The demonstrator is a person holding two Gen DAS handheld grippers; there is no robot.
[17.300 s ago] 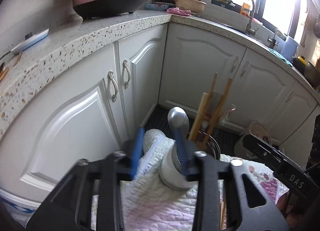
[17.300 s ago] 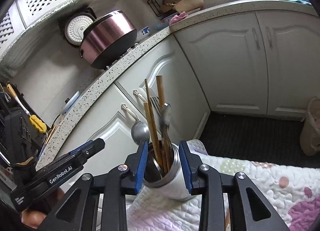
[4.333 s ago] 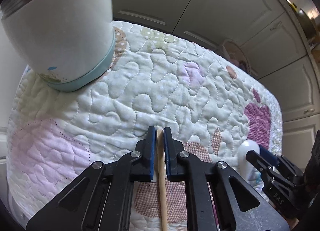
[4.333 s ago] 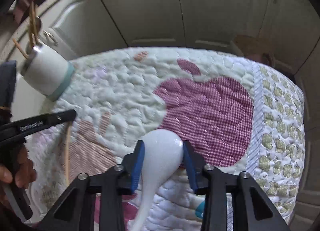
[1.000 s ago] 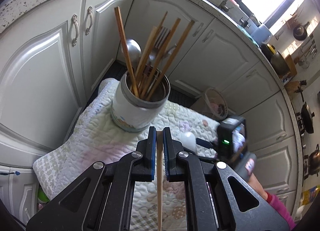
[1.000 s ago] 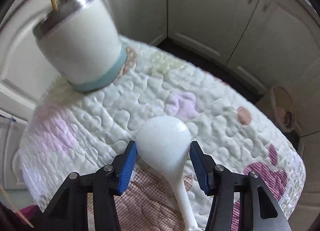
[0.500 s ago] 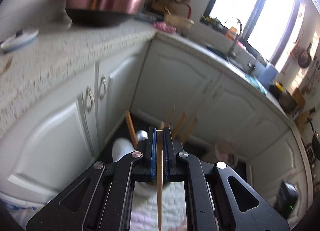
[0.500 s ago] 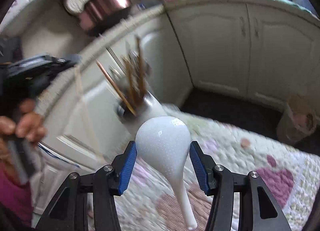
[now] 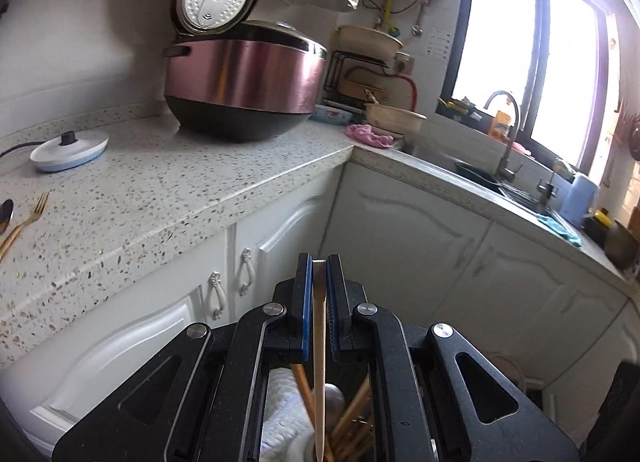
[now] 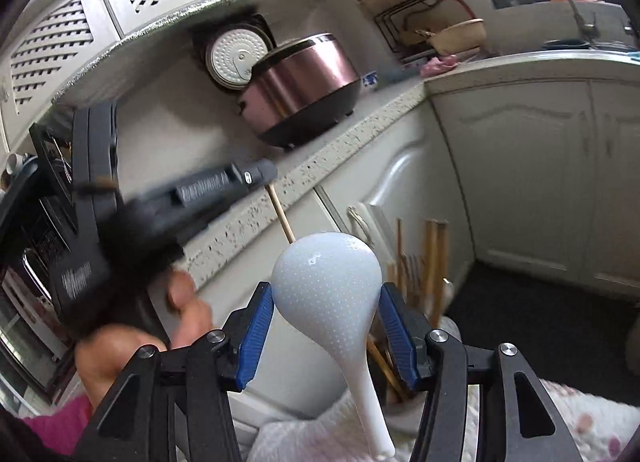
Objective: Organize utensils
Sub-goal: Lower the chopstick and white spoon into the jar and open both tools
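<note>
Speckled counter [image 9: 168, 181] beyond; left tool [image 9: 319, 262] pinches chopstick [image 9: 319, 362], right tool [image 10: 326, 326] seemingly clasps spoon [image 10: 326, 286].

Left gripper [image 9: 319, 294] clamped (nearly closed), right gripper [image 10: 326, 336] half-spread, gripping.

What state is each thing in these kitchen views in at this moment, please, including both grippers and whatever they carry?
Left gripper: shut on a wooden chopstick.
Wooden chopstick: gripped, hanging down over the utensil holder.
Right gripper: shut on a white rice paddle.
White rice paddle: gripped by its head, handle pointing down.
Utensil holder: upright, holding chopsticks and other utensils.
Rice cooker: lid open.
Gold fork: lying flat on the countertop.
</note>
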